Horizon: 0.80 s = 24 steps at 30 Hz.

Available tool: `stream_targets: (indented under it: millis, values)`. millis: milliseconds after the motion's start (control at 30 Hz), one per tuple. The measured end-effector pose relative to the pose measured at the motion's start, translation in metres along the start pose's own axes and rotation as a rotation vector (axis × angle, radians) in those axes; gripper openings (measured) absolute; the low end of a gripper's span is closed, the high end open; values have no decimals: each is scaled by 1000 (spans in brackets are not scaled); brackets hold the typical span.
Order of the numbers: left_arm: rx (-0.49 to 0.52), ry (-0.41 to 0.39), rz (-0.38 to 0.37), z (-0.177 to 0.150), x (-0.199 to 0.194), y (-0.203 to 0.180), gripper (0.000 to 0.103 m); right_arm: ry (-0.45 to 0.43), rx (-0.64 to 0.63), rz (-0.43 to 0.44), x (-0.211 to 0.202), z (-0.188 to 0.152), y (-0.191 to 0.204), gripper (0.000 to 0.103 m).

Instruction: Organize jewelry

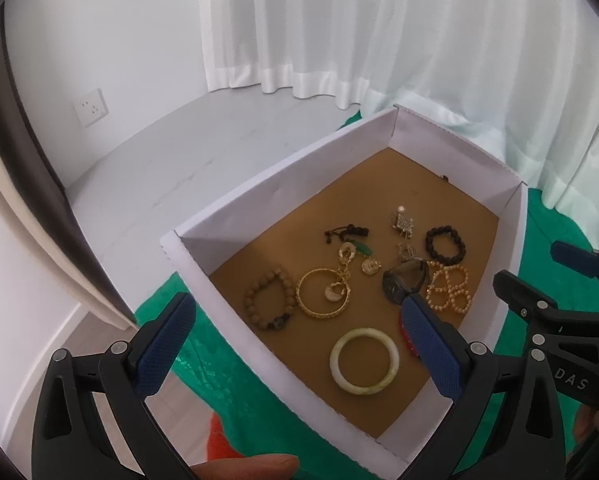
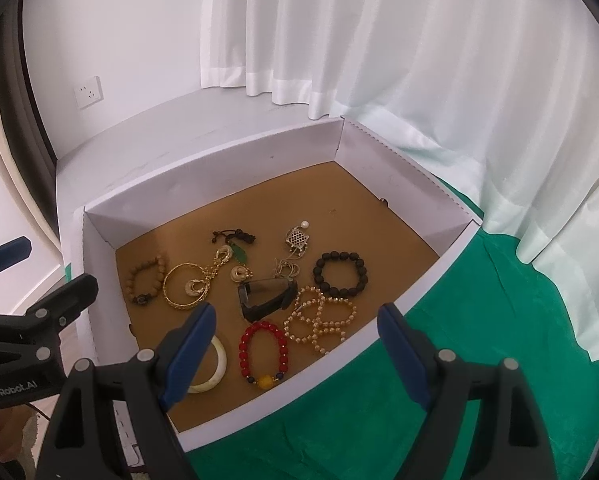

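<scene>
Brown cardboard is lining the floor of a shallow white box (image 2: 431, 300) that is sitting on a green cloth (image 2: 479, 360), and all the jewelry is lying inside it. Near the left wall a tan wooden-bead bracelet (image 2: 145, 276) is resting just beside a gold bangle (image 2: 185, 286), and a gold pendant chain (image 2: 215, 266) is trailing across that bangle toward a small green leaf charm (image 2: 240, 254). Behind them a short dark beaded cord (image 2: 233, 236) is lying near the middle of the floor. A silver lattice pendant with a pearl (image 2: 297, 237) is sitting farther back, well apart from the walls. A black bead bracelet (image 2: 341, 274) is lying to the right of a dark watch (image 2: 265, 294), and looped gold-bead strands (image 2: 319, 320) are touching the watch's right end. In front, a red bead bracelet with a yellow bead (image 2: 263, 352) is lying just beside a pale jade bangle (image 1: 364, 361), which the right wrist view is showing half hidden behind a fingertip pad.

The left gripper (image 1: 297, 338) is hovering over the box's near left corner, its blue-padded fingers spread wide and holding nothing. The right gripper (image 2: 295, 350) is hanging above the front edge, its fingers likewise wide apart and empty. White curtains (image 2: 379, 40) are hanging behind the box.
</scene>
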State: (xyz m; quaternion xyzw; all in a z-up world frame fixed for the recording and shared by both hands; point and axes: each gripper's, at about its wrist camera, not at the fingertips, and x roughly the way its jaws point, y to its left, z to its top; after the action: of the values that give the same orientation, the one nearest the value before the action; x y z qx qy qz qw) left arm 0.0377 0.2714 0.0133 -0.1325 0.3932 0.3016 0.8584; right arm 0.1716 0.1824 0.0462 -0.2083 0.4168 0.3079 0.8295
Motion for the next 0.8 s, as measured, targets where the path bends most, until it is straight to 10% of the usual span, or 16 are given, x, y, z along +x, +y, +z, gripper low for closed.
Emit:
stream_targets:
  millis: [800]
  values:
    - [-7, 21, 7, 2, -3, -1, 102, -4, -27, -6, -9, 2, 5, 84]
